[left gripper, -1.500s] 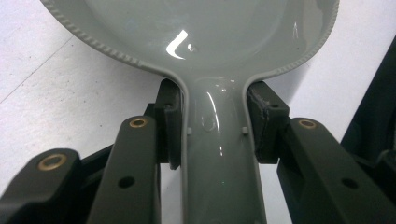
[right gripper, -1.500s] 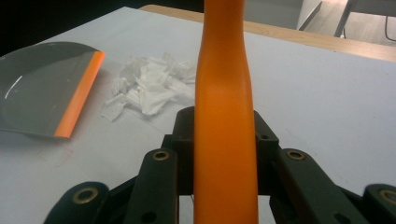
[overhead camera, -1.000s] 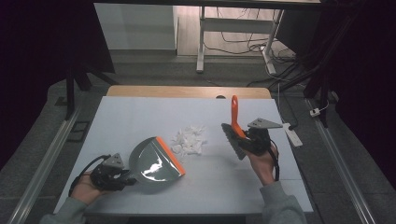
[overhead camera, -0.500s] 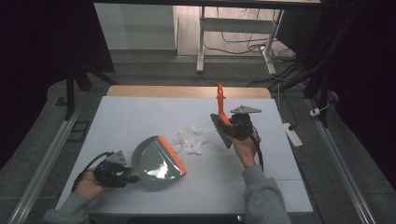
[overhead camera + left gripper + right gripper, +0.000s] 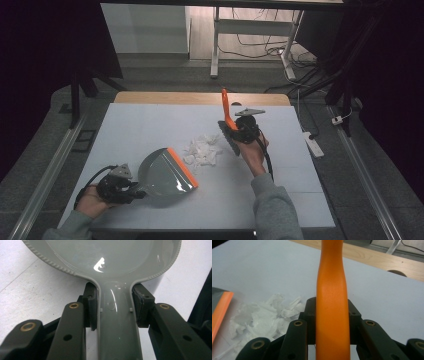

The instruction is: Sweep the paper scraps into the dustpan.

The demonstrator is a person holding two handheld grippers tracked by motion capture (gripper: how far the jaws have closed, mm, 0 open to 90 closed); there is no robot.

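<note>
Between dustpan (image 5: 165, 172) and brush (image 5: 227, 125) lie paper scraps (image 5: 202, 150), unobstructed.

Bench (image 5: 150, 125) was evenly lit from overhead; room around it fell into near black. A hard white glare spot sat on the glossy grey dustpan (image 5: 100, 265). Shadows under things were faint and soft. In the right gripper view the orange brush handle (image 5: 332, 315) was close and soft-focused, far edge slightly blurred.

high: above, forward-down | gripper views: close, along jaws | shared: probably paper scraps (image 5: 202, 150)
</note>
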